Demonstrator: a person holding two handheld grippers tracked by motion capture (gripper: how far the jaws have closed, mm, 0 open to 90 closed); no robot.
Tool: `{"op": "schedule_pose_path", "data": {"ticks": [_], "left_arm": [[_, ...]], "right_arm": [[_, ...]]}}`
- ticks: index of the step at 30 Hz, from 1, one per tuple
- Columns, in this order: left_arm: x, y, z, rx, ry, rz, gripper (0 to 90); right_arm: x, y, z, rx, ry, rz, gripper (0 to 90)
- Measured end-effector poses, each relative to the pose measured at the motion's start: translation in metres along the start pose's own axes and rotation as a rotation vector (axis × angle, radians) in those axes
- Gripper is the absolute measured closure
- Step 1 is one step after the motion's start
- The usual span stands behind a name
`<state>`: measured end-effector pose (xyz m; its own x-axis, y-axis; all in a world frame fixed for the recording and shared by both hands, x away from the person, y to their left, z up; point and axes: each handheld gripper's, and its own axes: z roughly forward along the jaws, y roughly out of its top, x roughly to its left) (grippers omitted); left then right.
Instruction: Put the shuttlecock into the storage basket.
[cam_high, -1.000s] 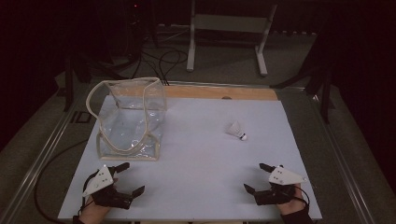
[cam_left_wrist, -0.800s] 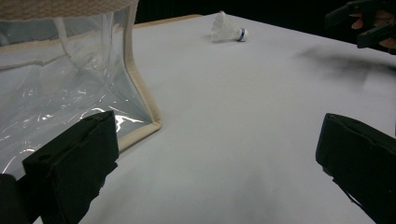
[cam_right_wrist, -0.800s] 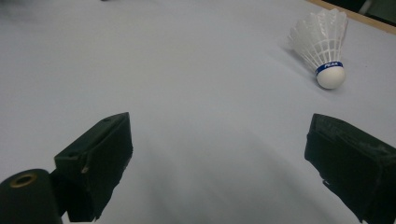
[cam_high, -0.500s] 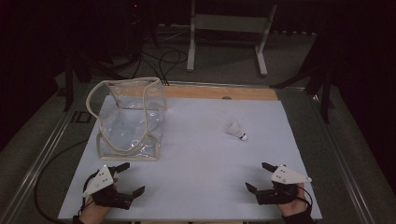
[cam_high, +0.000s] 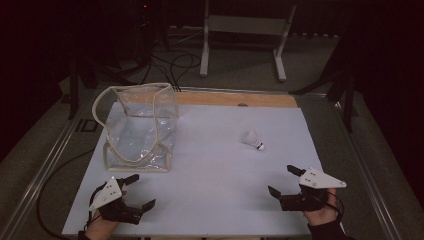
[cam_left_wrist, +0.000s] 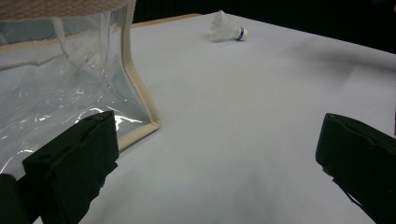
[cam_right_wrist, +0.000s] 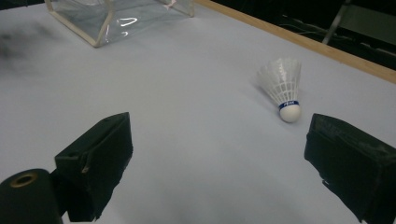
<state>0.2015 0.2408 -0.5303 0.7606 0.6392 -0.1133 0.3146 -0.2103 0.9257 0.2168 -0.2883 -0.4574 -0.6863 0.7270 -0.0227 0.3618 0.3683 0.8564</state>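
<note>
A white shuttlecock (cam_high: 253, 139) lies on its side at the right middle of the white table (cam_high: 215, 165); its cork tip and blue band show in the right gripper view (cam_right_wrist: 285, 91) and far off in the left gripper view (cam_left_wrist: 226, 28). A clear plastic bag with cream trim (cam_high: 140, 127) stands open at the left (cam_left_wrist: 70, 79) (cam_right_wrist: 121, 16). My left gripper (cam_high: 136, 191) rests open near the front left edge, just in front of the bag. My right gripper (cam_high: 284, 179) rests open at the front right, short of the shuttlecock. Both hold nothing.
A wooden strip (cam_high: 235, 99) borders the table's far edge. Metal rails (cam_high: 47, 165) run along both sides. Behind the table are a grey stand (cam_high: 245, 30) and cables on the dark floor.
The right gripper has shifted slightly toward the front of the table. The left gripper, bag and shuttlecock stay where they were.
</note>
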Motion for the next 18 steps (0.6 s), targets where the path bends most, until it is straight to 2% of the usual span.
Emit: {"op": "schedule_pose_path", "data": {"ticks": [13,18], "left_arm": [[0.000,0.000,0.001,0.000,-0.003,0.007,0.5],[0.000,0.000,0.001,0.001,-0.004,0.008,0.5]], "right_arm": [[-0.011,0.030,-0.010,-0.022,-0.029,-0.035,8.0],[-0.014,0.037,-0.009,-0.025,-0.036,-0.028,8.0]]}}
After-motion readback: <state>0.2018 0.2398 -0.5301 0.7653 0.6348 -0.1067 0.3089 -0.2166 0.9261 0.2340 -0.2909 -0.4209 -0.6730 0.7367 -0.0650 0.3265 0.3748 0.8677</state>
